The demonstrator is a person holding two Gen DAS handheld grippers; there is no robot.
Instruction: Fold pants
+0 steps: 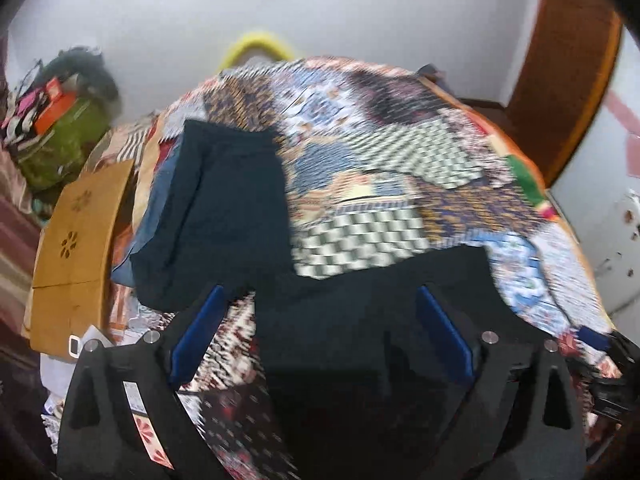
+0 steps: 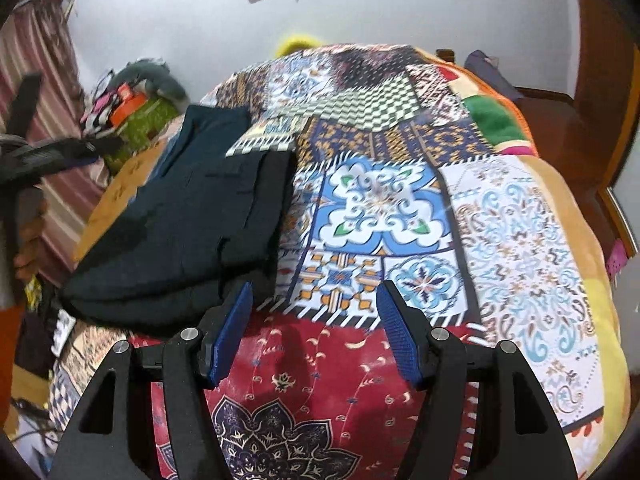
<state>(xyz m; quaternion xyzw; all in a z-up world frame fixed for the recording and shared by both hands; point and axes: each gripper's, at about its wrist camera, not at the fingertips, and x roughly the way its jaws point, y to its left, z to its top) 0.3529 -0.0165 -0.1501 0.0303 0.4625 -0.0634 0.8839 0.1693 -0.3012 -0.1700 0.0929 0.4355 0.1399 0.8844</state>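
Now the pants (image 2: 188, 216) lie in a dark, already doubled bundle on the bed (image 2: 520, 240), ahead and to the left of the right gripper (image 2: 316, 332). Its 2 blue fingers (image 2: 394, 336) are spread with only quilt between them. In the left view a dark stretch of cloth, probably more of the pants, runs between the left gripper (image 1: 320, 332)'s fingers (image 1: 438, 332), which are also spread; blur hides whether they touch it. Judging by this, another fold or a final tidy is in hand. To do it well, each gripper should close on a full edge, catching every layer, then lift level and lay the cloth squarely over the bundle so no layer slips or bunches.
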